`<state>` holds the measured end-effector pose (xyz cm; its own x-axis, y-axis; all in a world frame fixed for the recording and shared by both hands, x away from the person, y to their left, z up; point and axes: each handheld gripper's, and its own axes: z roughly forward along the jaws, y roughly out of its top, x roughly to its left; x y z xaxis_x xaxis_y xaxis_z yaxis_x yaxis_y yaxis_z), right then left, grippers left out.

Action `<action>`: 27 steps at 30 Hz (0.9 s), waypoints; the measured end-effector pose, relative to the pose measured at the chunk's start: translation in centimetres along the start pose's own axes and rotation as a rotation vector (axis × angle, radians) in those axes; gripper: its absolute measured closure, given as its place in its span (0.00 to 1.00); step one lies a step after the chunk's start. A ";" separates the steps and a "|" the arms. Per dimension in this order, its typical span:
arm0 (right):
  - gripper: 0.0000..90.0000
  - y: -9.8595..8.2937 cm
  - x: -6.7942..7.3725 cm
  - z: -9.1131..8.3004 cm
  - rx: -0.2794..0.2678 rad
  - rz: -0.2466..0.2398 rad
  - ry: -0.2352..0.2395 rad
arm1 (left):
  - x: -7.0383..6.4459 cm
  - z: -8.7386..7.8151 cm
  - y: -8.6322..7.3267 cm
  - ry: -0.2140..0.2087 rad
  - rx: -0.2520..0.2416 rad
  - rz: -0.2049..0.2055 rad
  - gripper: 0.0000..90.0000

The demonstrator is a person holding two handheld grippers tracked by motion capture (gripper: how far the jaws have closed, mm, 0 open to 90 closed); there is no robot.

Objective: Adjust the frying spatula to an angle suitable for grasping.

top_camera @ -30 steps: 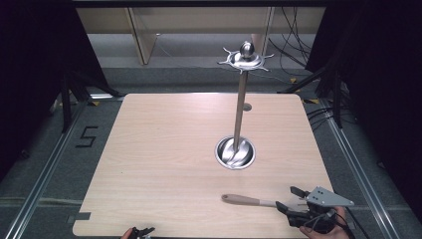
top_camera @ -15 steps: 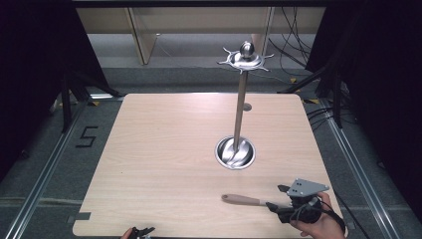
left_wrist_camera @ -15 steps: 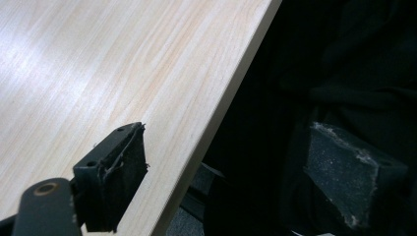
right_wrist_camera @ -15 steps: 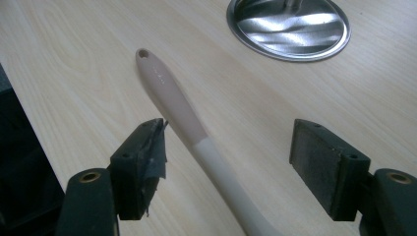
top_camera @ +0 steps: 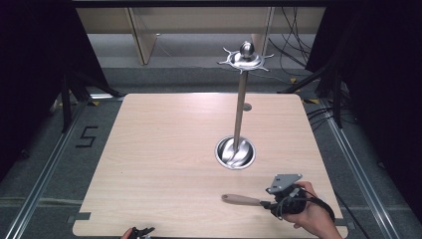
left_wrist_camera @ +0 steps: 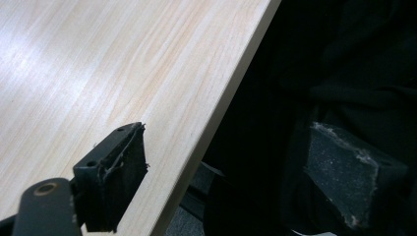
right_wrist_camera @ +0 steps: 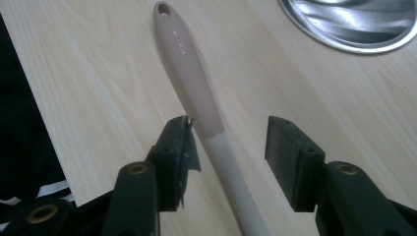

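As the right hand brings its tool in over the near right corner of the worktop, these points hold:

Change: against the high view of a second ago, the right gripper (top_camera: 276,204) has shifted left along the near edge and now sits over the utensil, where before it lay off to its right end
Meaning: judged from that shift, the approach is nearly done and the grasp is the step in hand; nothing is lifted yet

Utensil: a long kitchen utensil with a taupe rubbery handle and a pale cream shaft (right_wrist_camera: 196,88) lies flat on the light wood worktop (top_camera: 164,149), near its near right corner, its handle pointing toward the left edge; its working end is hidden under the gripper

Right tongs: jaws wide apart, holding nothing; the shaft runs up between them, just beside the left pad (right_wrist_camera: 184,147) and clear of the other, right at the line where taupe meets cream

Left tongs: the left gripper (left_wrist_camera: 226,182) hangs over the near edge of the worktop, jaws spread wide and empty

Stand: a tall steel utensil stand with a round dished base and hooked crown (top_camera: 235,152) rises just beyond the utensil, apart from it; a likely place to hang the utensil by the hole in its handle, to judge by the hooks
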<state>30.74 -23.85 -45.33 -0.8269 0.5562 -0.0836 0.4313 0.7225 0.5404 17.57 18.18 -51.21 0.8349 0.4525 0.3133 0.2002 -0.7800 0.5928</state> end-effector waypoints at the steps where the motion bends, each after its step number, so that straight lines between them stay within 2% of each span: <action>1: 0.62 0.3 -0.1 0.4 -0.007 -0.044 0.022 | 0.1 -0.2 0.0 -0.012 -0.003 -0.001 0.17; 2: 0.63 0.4 -0.2 0.6 -0.001 -0.053 0.023 | 0.1 -0.3 0.0 -0.002 -0.003 0.002 0.17; 3: 0.64 0.5 -0.1 0.9 0.023 -0.034 0.020 | 0.1 -0.3 0.0 -0.001 -0.003 0.002 0.17; 4: 0.65 0.6 -0.1 1.0 0.036 -0.038 0.024 | 0.1 -0.3 0.0 -0.001 -0.003 0.002 0.17; 5: 0.65 0.6 -0.1 1.0 0.036 -0.038 0.024 | 0.1 -0.2 0.0 -0.021 -0.004 -0.004 0.17; 6: 0.65 0.8 -0.3 1.4 0.048 -0.071 0.041 | 0.1 -0.1 0.0 -0.019 -0.002 -0.001 0.17; 7: 0.65 0.9 -0.3 1.6 0.082 -0.063 0.054 | 0.1 -0.2 0.0 -0.003 -0.002 -0.004 0.17; 10: 0.66 1.0 -0.4 1.8 0.096 -0.070 0.066 | 0.1 -0.3 0.0 -0.004 -0.002 -0.004 0.17; 12: 0.68 1.2 -0.4 2.4 0.113 -0.108 0.076 | 0.1 -0.2 0.0 -0.005 0.002 -0.003 0.17; 14: 0.70 1.3 -0.2 2.7 0.134 -0.117 0.086 | 0.1 -0.1 0.0 -0.022 -0.003 -0.002 0.17; 15: 0.70 1.3 -0.2 2.7 0.146 -0.106 0.090 | 0.1 -0.1 0.0 -0.022 -0.003 -0.002 0.17; 16: 0.71 1.5 -0.2 2.9 0.151 -0.124 0.105 | 0.1 -0.2 0.0 -0.020 -0.003 -0.003 0.17; 18: 0.72 1.7 -0.3 3.1 0.165 -0.123 0.110 | 0.1 -0.2 0.0 0.005 -0.002 0.000 0.17; 20: 0.72 1.9 -0.1 3.3 0.179 -0.129 0.112 | 0.1 -0.3 0.0 -0.010 -0.006 -0.003 0.17; 23: 0.72 2.1 -0.2 3.7 0.185 -0.153 0.121 | 0.1 -0.3 0.0 -0.010 -0.006 -0.003 0.17; 27: 0.73 2.2 -0.3 3.8 0.203 -0.143 0.123 | 0.1 -0.2 0.0 -0.018 -0.004 -0.001 0.17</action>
<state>33.29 -20.89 -47.31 -0.9169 0.3973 -0.0384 0.3600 0.8646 0.3504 17.59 18.33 -51.06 0.8440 0.4449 0.2994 0.1987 -0.7780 0.5960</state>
